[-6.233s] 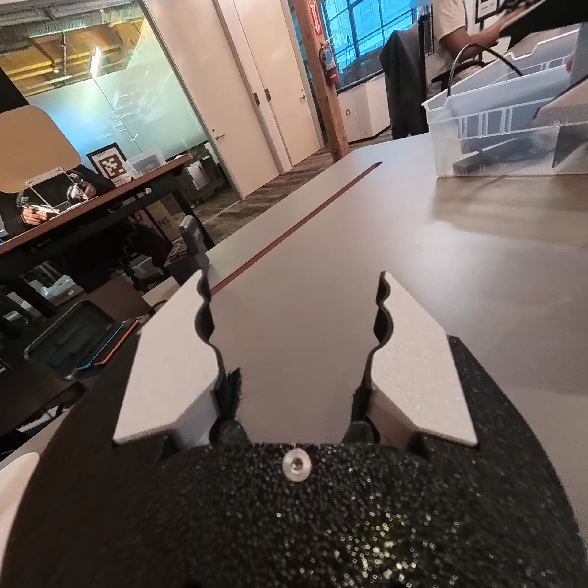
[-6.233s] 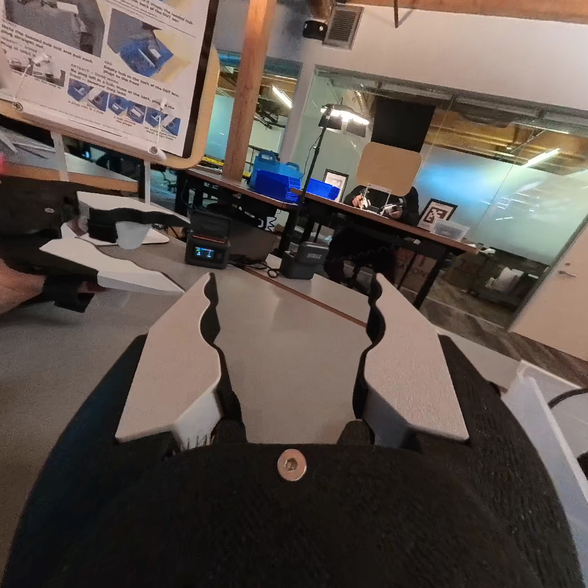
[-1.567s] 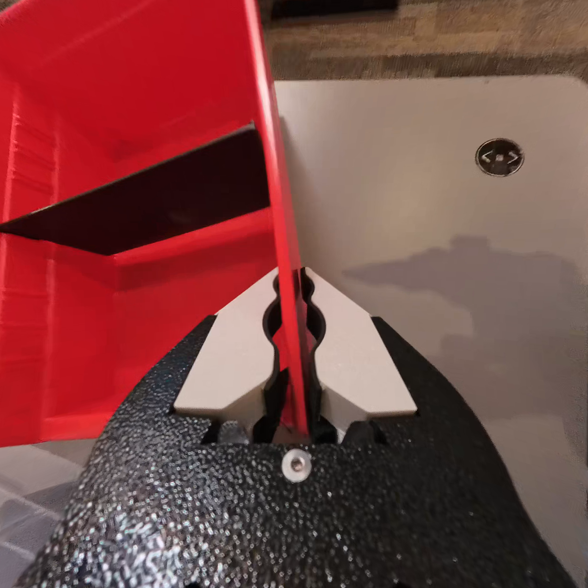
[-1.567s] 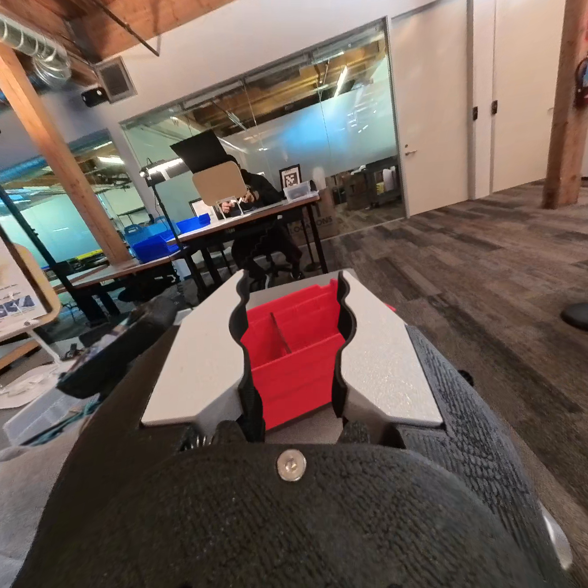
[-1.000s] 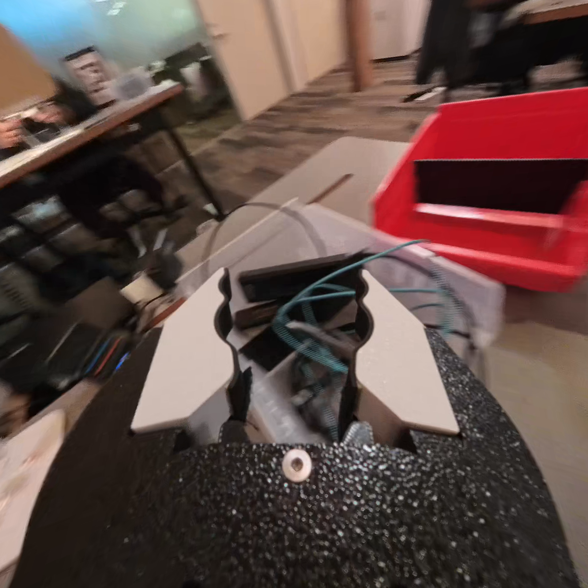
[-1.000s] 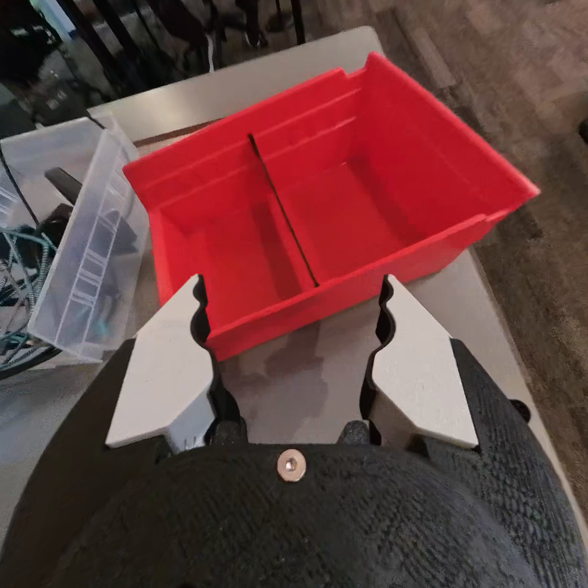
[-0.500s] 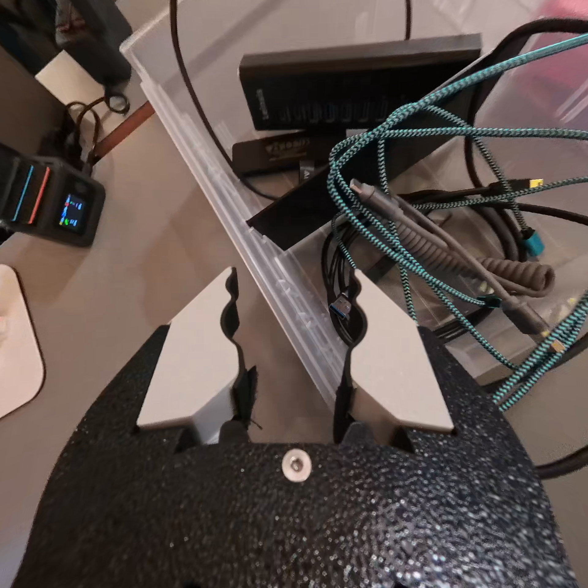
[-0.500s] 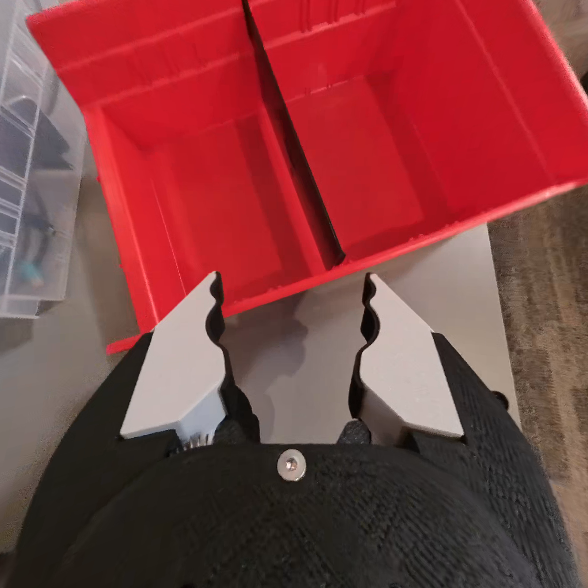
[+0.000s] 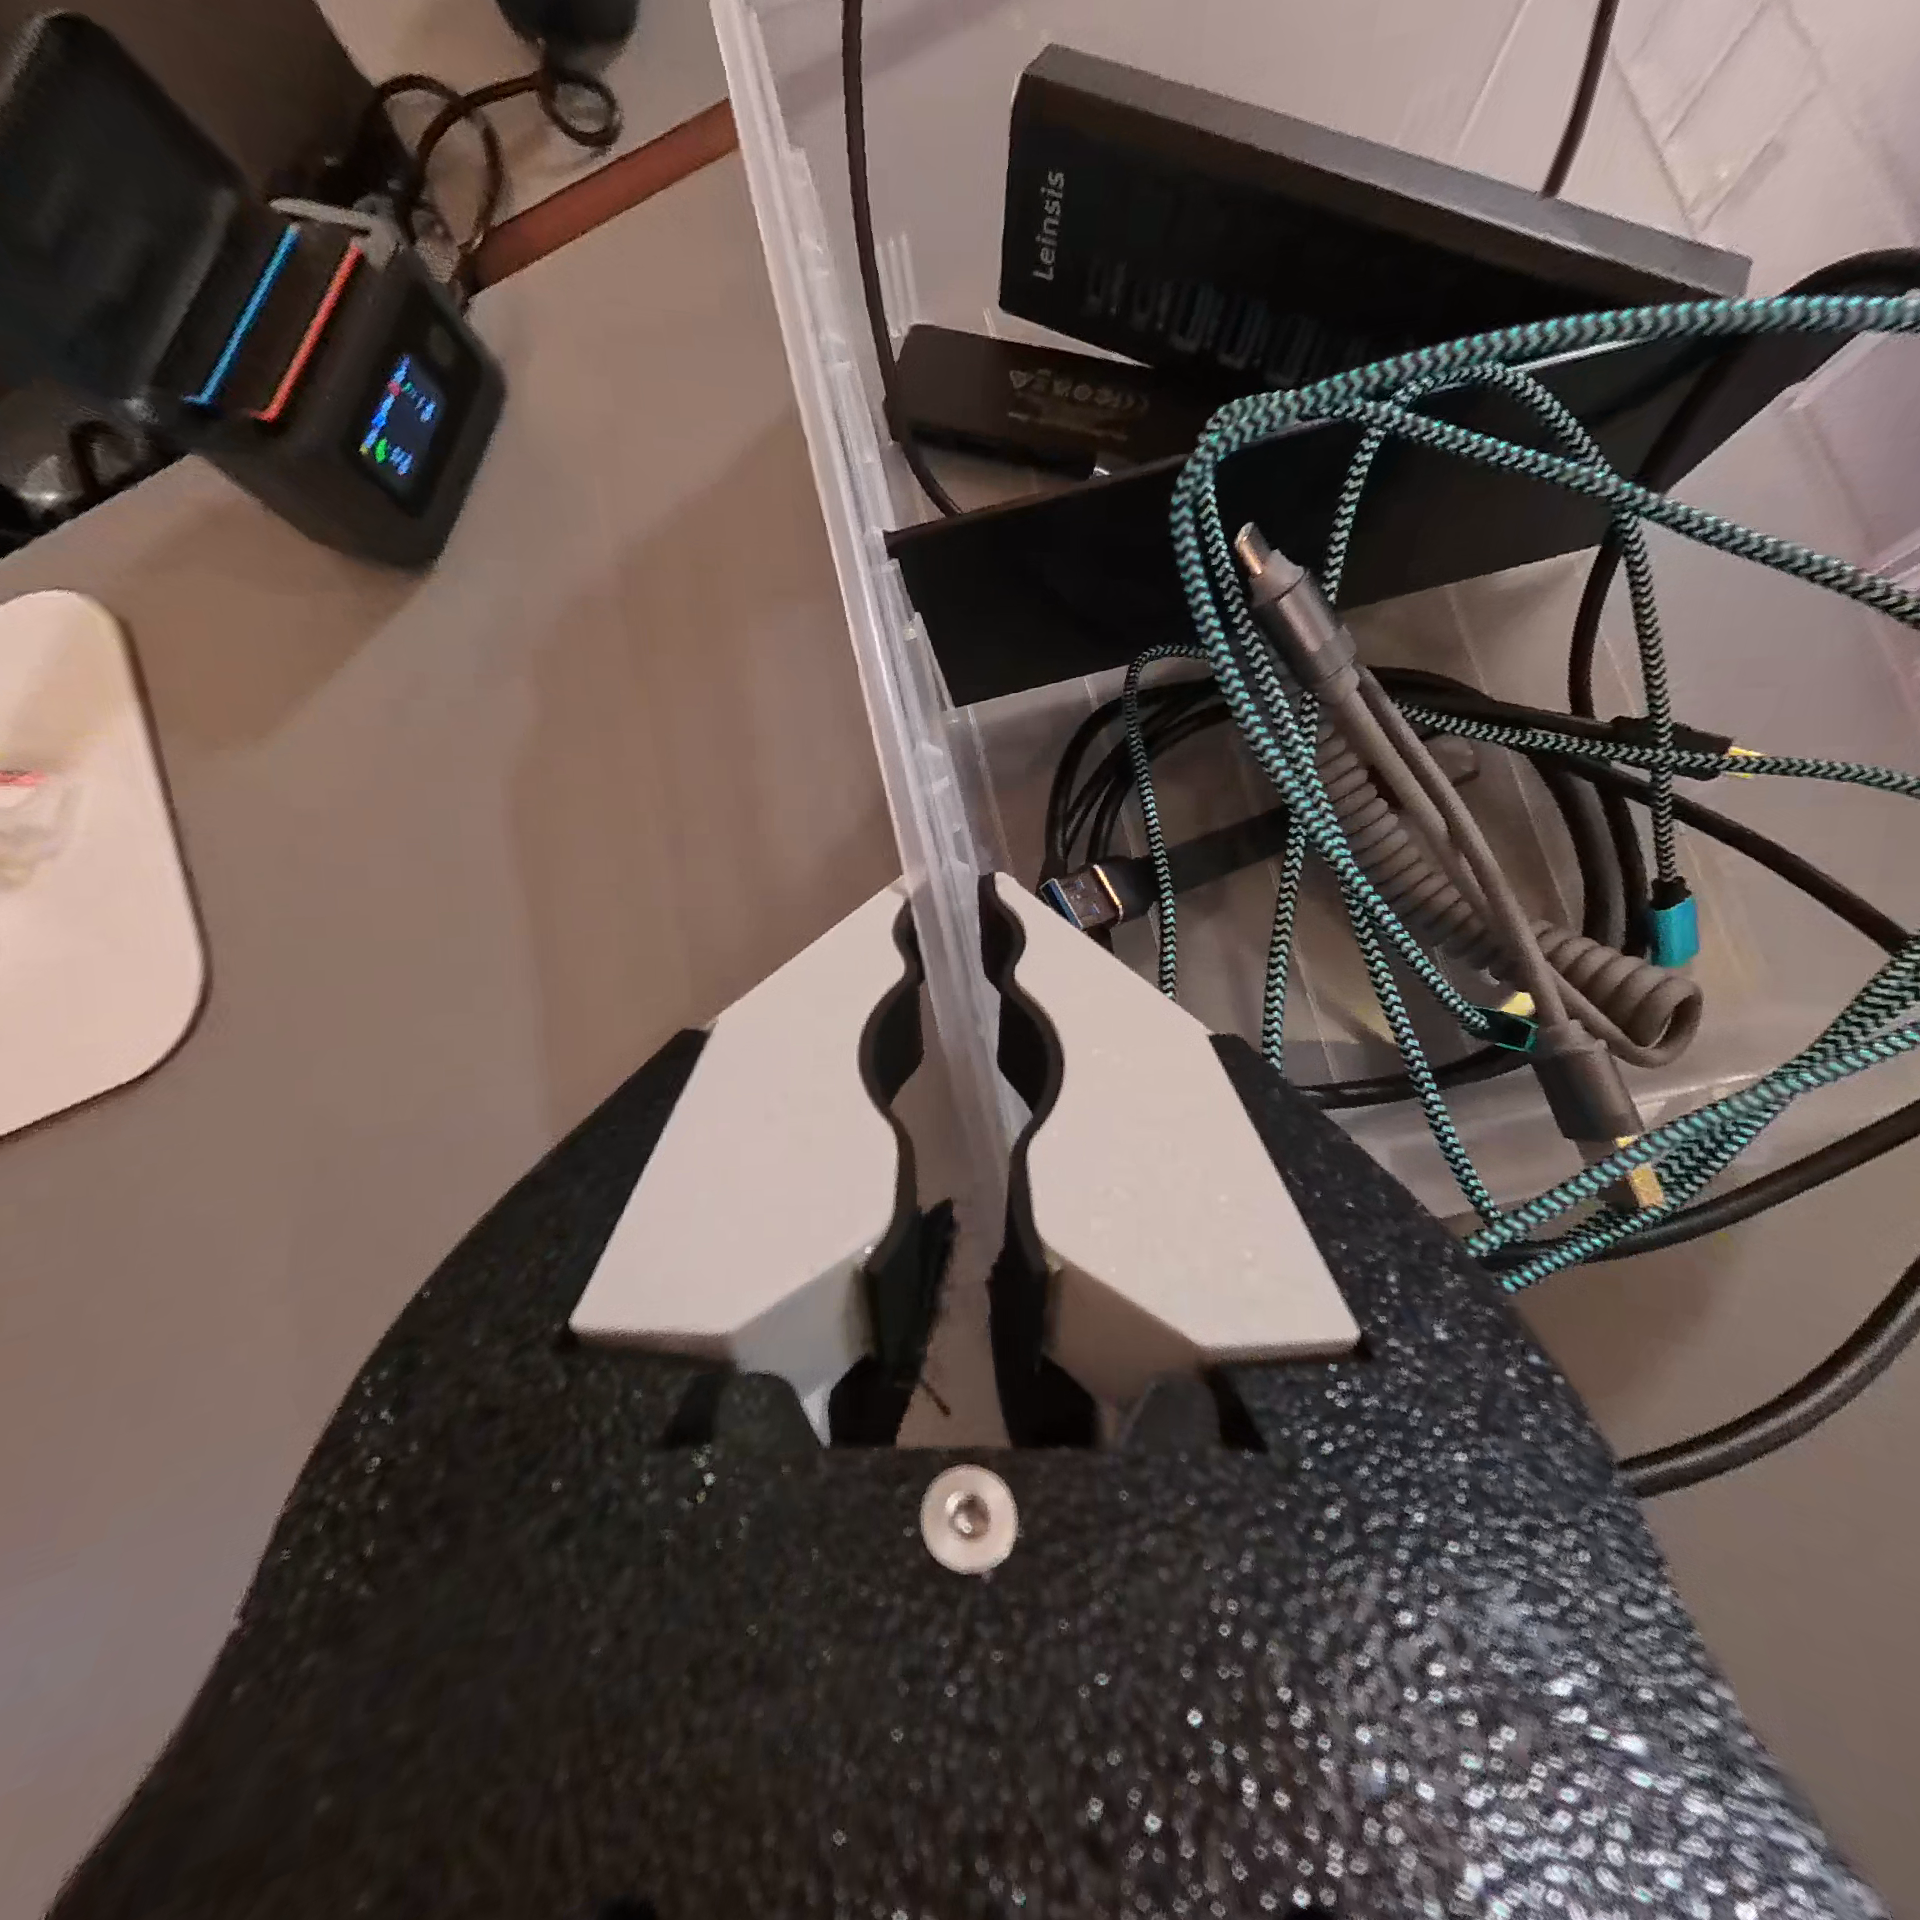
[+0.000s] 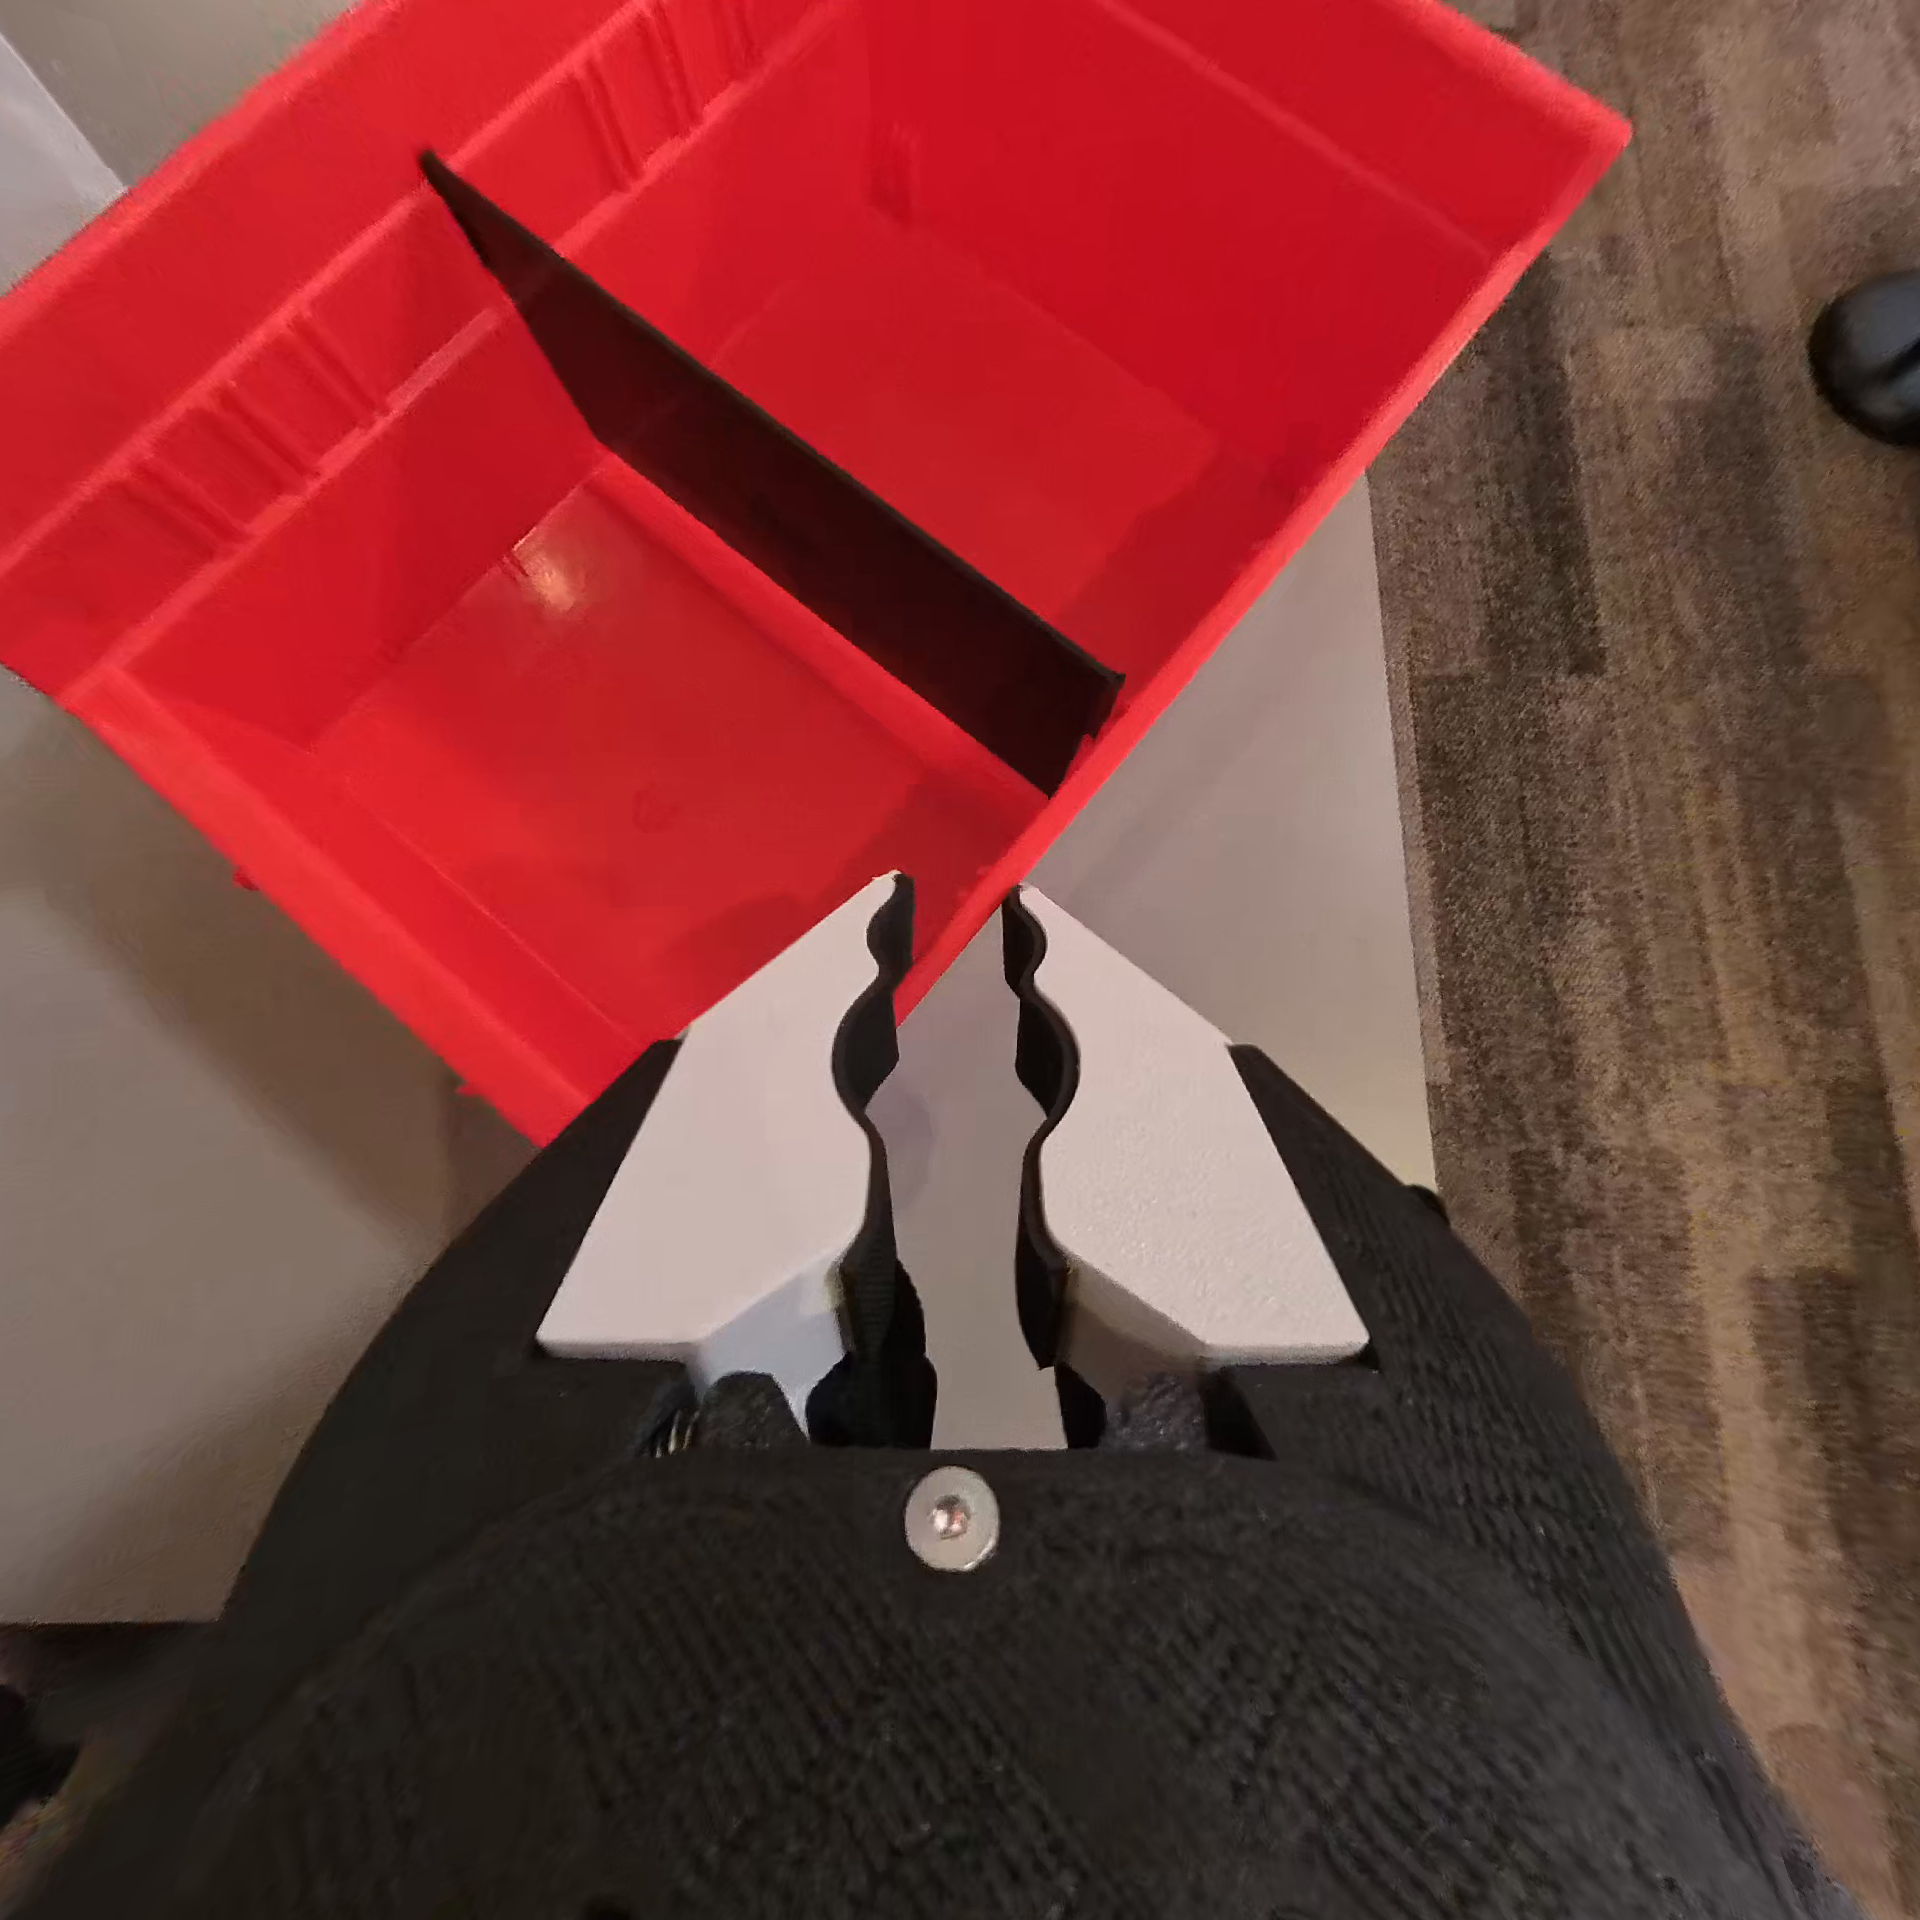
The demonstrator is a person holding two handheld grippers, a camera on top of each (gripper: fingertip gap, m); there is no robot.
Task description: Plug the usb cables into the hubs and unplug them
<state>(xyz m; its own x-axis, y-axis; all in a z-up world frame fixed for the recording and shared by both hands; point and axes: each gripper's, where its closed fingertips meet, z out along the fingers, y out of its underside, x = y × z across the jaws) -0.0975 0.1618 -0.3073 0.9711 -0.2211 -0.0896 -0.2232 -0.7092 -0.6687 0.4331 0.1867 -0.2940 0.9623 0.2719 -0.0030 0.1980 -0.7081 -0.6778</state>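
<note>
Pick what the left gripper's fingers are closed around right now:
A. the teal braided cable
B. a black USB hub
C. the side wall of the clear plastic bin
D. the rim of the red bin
C: in the left wrist view the left gripper has its two fingers nearly together on either side of the thin wall of the clear plastic bin, while the teal braided cable lies loose inside it.

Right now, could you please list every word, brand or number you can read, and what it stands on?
I don't quote writing; here is where it stands.
Large black rectangular hub: a pale brand word along one end.
Flat black smaller hub: pale print, blurred.
Dark box's small lit screen: coloured marks, too small.
Red plastic bin: none.
</note>
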